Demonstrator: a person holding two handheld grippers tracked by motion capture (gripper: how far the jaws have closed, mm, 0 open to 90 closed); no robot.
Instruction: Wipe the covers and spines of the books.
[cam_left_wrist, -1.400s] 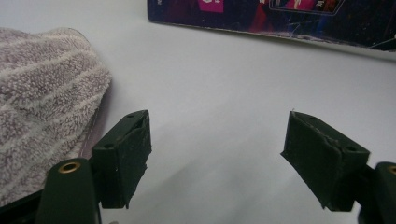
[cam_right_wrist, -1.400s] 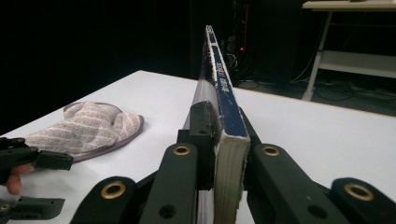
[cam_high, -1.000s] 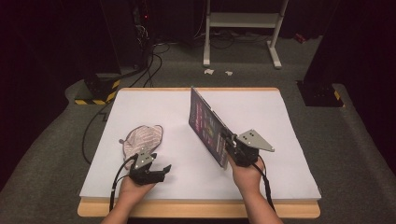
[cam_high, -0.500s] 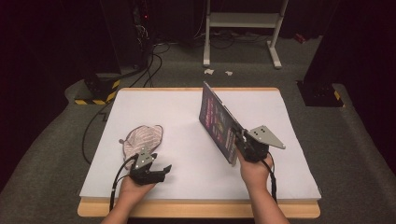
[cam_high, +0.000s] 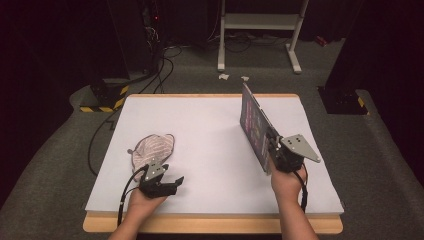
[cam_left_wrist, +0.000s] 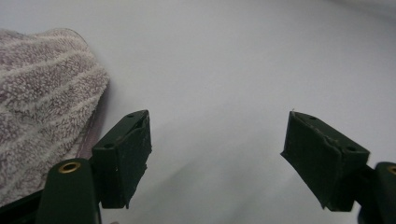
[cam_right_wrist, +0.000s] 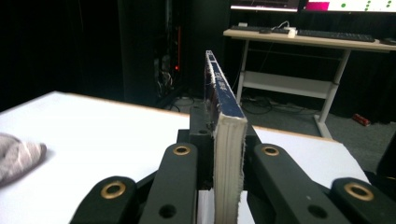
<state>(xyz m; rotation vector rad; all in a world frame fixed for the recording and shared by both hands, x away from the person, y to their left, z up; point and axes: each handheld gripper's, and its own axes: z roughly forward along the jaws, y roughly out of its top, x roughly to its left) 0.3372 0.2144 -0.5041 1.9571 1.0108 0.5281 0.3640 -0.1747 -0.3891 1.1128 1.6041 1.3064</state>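
There is one book (cam_high: 254, 126) and one striped cloth (cam_high: 152, 148) on the white worktop (cam_high: 210, 135). The right gripper (cam_high: 272, 145) pinches the book with its fingers on both sides of the lower corner and holds it on edge over the right part of the worktop, well apart from the cloth. The left gripper (cam_high: 170, 184) rests just beside the cloth with fingers (cam_left_wrist: 123, 156) spread and nothing between them.

White-topped table (cam_high: 210, 135); striped towel (cam_high: 152, 148) lying flat near its left front.
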